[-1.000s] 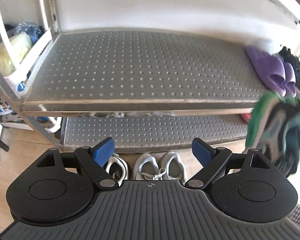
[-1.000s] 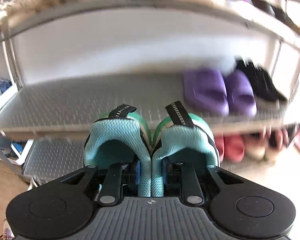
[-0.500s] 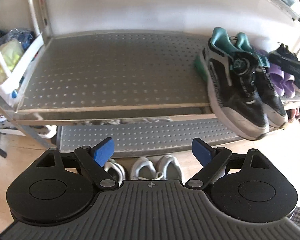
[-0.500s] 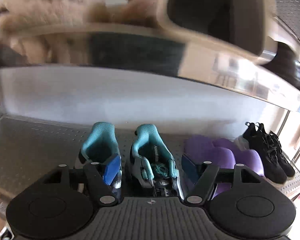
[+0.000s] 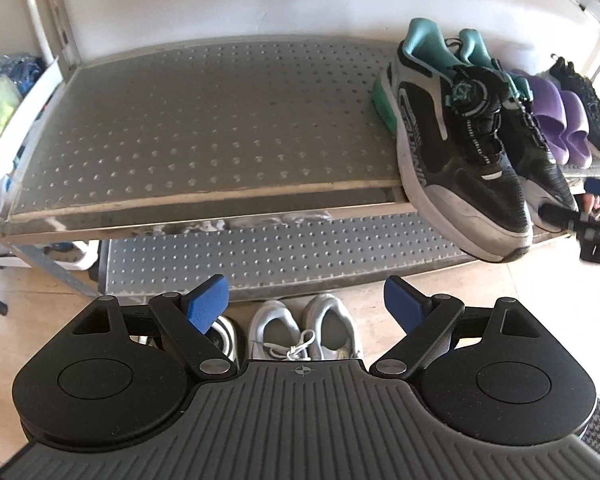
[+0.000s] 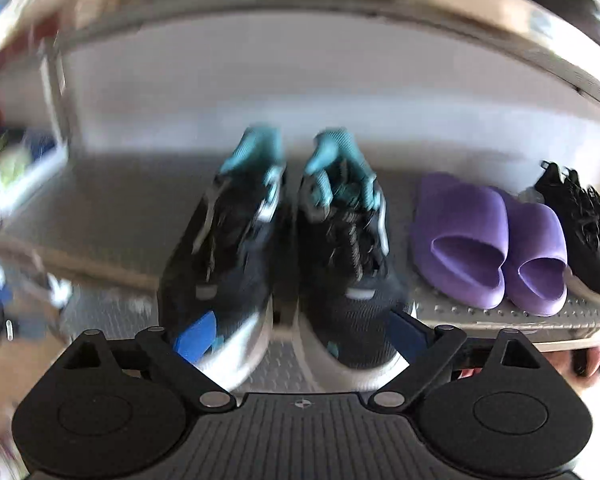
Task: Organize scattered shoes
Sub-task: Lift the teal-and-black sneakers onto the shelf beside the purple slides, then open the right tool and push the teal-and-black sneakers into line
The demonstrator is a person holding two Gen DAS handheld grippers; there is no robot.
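Note:
A pair of black and teal sneakers [image 5: 460, 152] stands on the metal rack's middle shelf [image 5: 220, 128], toes hanging over its front edge. In the right wrist view the pair [image 6: 340, 264] lies just ahead of my right gripper [image 6: 300, 336]. Its jaws are opening, and the blue pads stand to either side of the toes without pressing them. The same gripper shows at the right edge of the left wrist view [image 5: 592, 216]. My left gripper [image 5: 304, 296] is open with nothing in it, above a pair of white sneakers [image 5: 304, 328] on the floor.
Purple slippers [image 6: 480, 240] and black sneakers [image 6: 580, 220] stand to the right of the teal pair. The shelf's left half is bare. A lower shelf [image 5: 260, 252] sits under it. Another shoe [image 5: 224, 336] lies left of the white pair. Bags [image 5: 4, 108] hang at the rack's left.
My right gripper set the teal sneakers on the shelf, opened and drew back from them. My left gripper dropped a little toward the white sneakers on the floor.

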